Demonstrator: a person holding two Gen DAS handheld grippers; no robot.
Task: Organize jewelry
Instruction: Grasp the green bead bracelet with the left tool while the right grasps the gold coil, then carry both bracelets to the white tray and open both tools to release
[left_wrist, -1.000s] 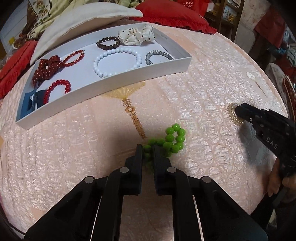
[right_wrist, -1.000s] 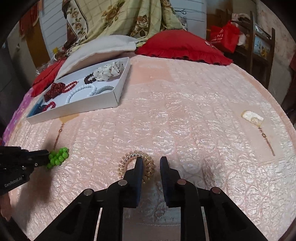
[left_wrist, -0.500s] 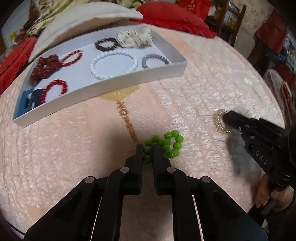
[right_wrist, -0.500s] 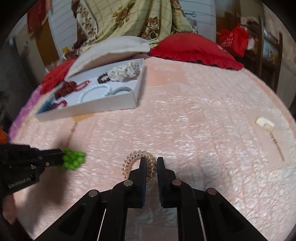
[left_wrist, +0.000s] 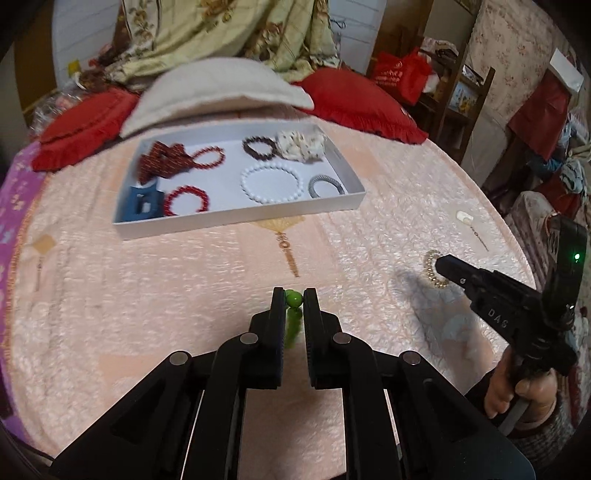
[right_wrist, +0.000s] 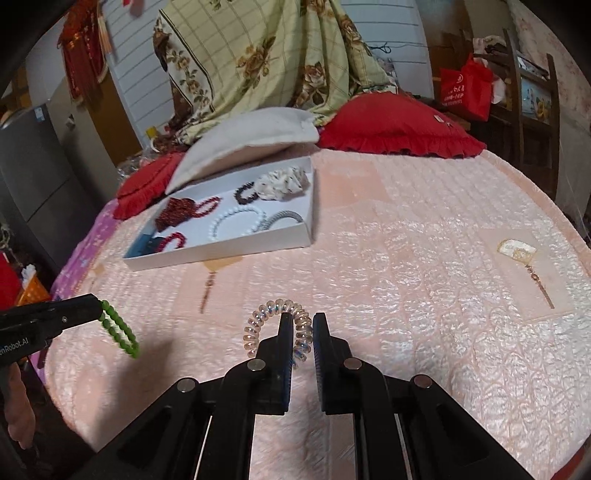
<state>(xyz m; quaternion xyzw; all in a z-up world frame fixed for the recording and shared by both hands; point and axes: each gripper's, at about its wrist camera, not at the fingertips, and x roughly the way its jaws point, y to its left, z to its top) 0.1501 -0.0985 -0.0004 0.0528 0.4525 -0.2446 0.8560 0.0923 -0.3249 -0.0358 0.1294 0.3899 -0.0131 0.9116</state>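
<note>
Both tongs are loaded right now. The left tongs (left_wrist: 294, 300) are clamped on the green beads (right_wrist: 119, 329); in the right wrist view the loop dangles off the tips at the lower left of the frame, clear of the bed (right_wrist: 406, 258). The right tongs (right_wrist: 303, 325) are pinched shut on the coil tie (right_wrist: 275, 319), gripping its right-hand side so most of the ring sticks out up and to the left of the tips.

The tray (left_wrist: 236, 223) is where both probably need to go. In the left wrist view it sits in the upper middle of the frame, a bit left of centre, long axis running across the picture, near wall facing the tongs. So it lies pretty much straight ahead of the left tongs, well apart from them. From the right wrist view it's off to the upper left, seen corner-on, so that hand has a diagonal trip.

My guess: the left hand is nearer and lined up better, so the beads go in first. Free space looks like the middle of the tray, between the red bracelet (left_wrist: 186, 200) and the white one (left_wrist: 271, 183).

There's also a small pendant thing (right_wrist: 517, 250) on the bed at the right, not picked up yet.
</note>
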